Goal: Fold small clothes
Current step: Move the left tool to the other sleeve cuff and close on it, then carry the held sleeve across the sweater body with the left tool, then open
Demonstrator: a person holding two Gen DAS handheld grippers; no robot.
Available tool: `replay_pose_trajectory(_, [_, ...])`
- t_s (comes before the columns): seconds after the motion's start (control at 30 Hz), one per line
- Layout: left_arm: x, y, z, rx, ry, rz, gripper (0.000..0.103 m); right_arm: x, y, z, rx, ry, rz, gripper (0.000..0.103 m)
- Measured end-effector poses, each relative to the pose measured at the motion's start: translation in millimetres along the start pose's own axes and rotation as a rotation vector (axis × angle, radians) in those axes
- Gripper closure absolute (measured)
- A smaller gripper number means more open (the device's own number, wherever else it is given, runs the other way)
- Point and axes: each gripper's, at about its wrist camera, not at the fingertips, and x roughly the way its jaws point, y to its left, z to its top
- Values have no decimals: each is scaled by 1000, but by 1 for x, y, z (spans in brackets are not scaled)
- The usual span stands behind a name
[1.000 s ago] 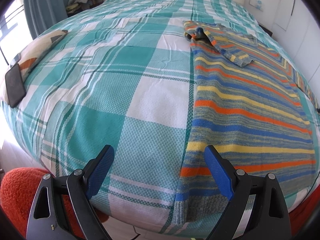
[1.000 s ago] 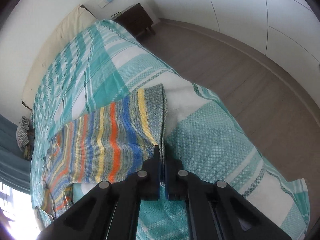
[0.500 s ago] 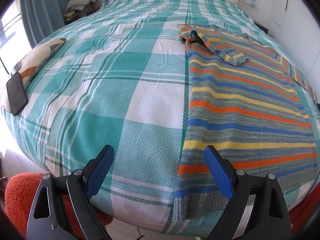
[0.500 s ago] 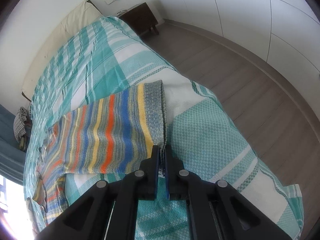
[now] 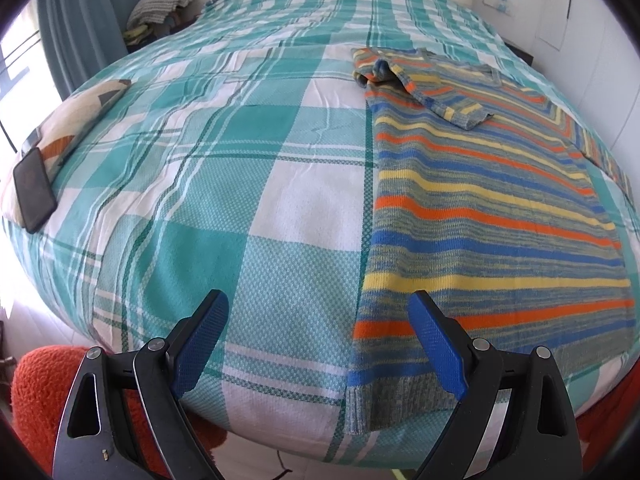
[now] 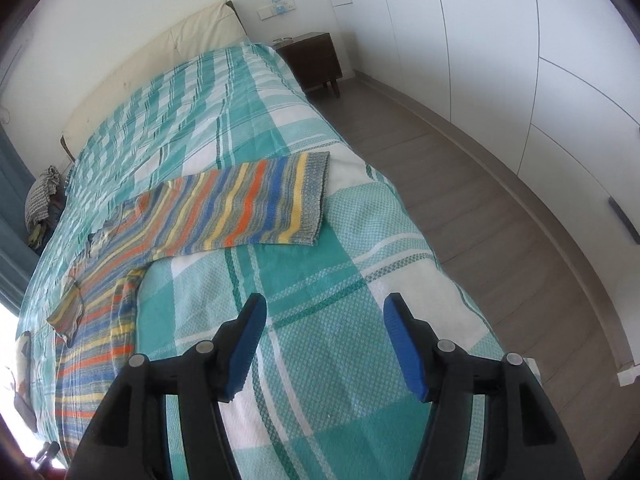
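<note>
The bed (image 5: 248,184) fills both your views, covered by a teal and white checked bedspread (image 6: 320,280). In the right view the wood floor (image 6: 460,168) runs down the right side, with white cupboards (image 6: 520,40) behind it and a dark bedside table (image 6: 314,60) at the top centre.

The striped jumper (image 5: 480,216) lies flat on the bedspread, taking up the right half of your left view, its grey hem at the lower edge of the bed. One sleeve (image 5: 424,88) is folded across the chest near the upper right. In the right view the other sleeve (image 6: 248,208) stretches out sideways through the middle of the frame, its grey cuff towards the right, lying flat and free.

A patterned cushion (image 5: 76,116) sits at the left edge of the left view, with a dark phone (image 5: 34,188) resting on it. Something orange and fuzzy (image 5: 36,392) shows at the lower left, below the bed edge; you may be looking at a rug, but it is hard to tell.

Your left gripper (image 5: 316,344) stands wide apart above the bed's near edge, holding nothing, its right finger over the jumper's hem. Your right gripper (image 6: 324,344) has just been opening; its jaws are apart with only bedspread between them, well short of the cuff.
</note>
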Motion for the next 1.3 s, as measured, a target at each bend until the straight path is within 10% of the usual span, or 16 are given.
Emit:
replay_pose_trajectory(0.23, [-44, -2, 14, 21, -102, -2, 11, -32, 93, -64, -278, 97, 161, 35])
replay_pose_trajectory(0.63, [-45, -111, 147, 376, -288, -346, 6, -26, 186, -164, -518, 190, 368, 34])
replay_pose_trajectory(0.8, [40, -169, 159, 578, -137, -283, 6, -27, 179, -165, -513, 190, 348, 34])
replay_pose_trajectory(1.1, [129, -167, 167, 503, 74, -244, 23, -22, 175, -164, -487, 204, 341, 34])
replay_pose_trajectory(1.17, [130, -160, 172, 443, 79, -255, 50, -19, 175, -165, -487, 214, 339, 34])
replay_pose_trajectory(1.2, [129, -155, 175, 411, 81, -247, 92, -18, 175, -165, -489, 217, 338, 34])
replay_pose_trajectory(1.3, [116, -123, 190, 217, 79, -321, 100, -15, 176, -166, -488, 225, 337, 34])
